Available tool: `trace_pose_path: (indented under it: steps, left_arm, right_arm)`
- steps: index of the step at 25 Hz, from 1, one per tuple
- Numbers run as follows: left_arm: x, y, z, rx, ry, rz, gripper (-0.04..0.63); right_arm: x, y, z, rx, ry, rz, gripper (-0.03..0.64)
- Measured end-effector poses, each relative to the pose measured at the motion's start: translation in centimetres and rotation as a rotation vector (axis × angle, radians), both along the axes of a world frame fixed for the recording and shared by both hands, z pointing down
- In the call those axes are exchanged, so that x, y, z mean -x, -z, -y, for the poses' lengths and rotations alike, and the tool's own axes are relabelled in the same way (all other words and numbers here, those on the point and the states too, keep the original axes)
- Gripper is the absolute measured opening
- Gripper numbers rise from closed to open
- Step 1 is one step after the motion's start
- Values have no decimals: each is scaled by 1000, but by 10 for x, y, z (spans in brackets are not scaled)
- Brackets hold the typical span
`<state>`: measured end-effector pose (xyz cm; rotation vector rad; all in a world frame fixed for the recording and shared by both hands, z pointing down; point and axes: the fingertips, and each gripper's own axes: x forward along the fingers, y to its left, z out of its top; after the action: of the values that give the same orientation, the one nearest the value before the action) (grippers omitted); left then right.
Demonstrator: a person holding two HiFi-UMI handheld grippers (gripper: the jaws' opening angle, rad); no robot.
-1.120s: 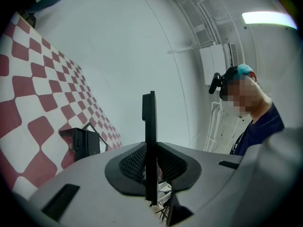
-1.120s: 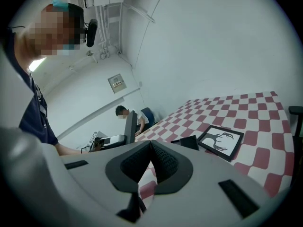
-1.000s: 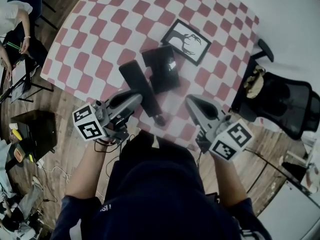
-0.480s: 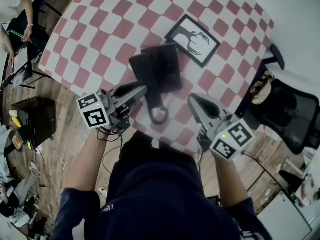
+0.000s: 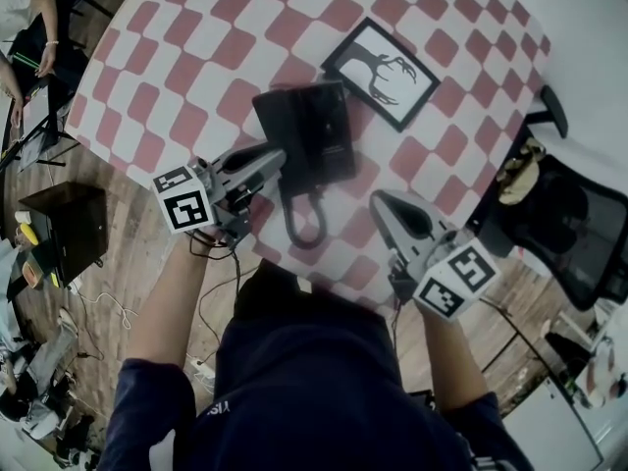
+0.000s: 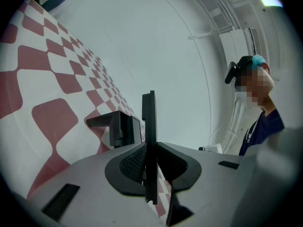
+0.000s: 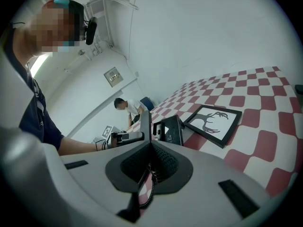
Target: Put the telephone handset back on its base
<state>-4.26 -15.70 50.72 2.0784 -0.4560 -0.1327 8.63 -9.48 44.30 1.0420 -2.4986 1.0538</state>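
The left tongs [image 5: 280,157] are pinching the black handset [image 5: 278,124] by its left edge and holding it flat, so it is lining up with the left half of the base [image 5: 329,135]. The right tongs [image 5: 379,202] are waiting closed with nothing in them, nearer and to the right, beside the curly cord [image 5: 302,228].

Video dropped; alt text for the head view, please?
From above, the left claw grips the black handset at the left side of the telephone base on a red-and-white checkered table. The coiled cord loops toward the person, the right claw hovers shut nearby, and a framed antler picture lies beyond.
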Motion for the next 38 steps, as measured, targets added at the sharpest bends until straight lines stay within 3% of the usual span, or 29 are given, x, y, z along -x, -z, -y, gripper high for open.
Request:
trace_pose_path:
  steps: [20,33,38]
  left_arm:
    - [-13,-40,0,57,-61,26,92]
    - [-11,-49,1,112,4,-32,91]
    - [-12,-53,3,135,17,5,91]
  right_arm:
    - [-1,-26,4,60,5,12,17]
    - [1,-34,2,80,7,12,17]
    - [2,-34,2,85,8,15,17]
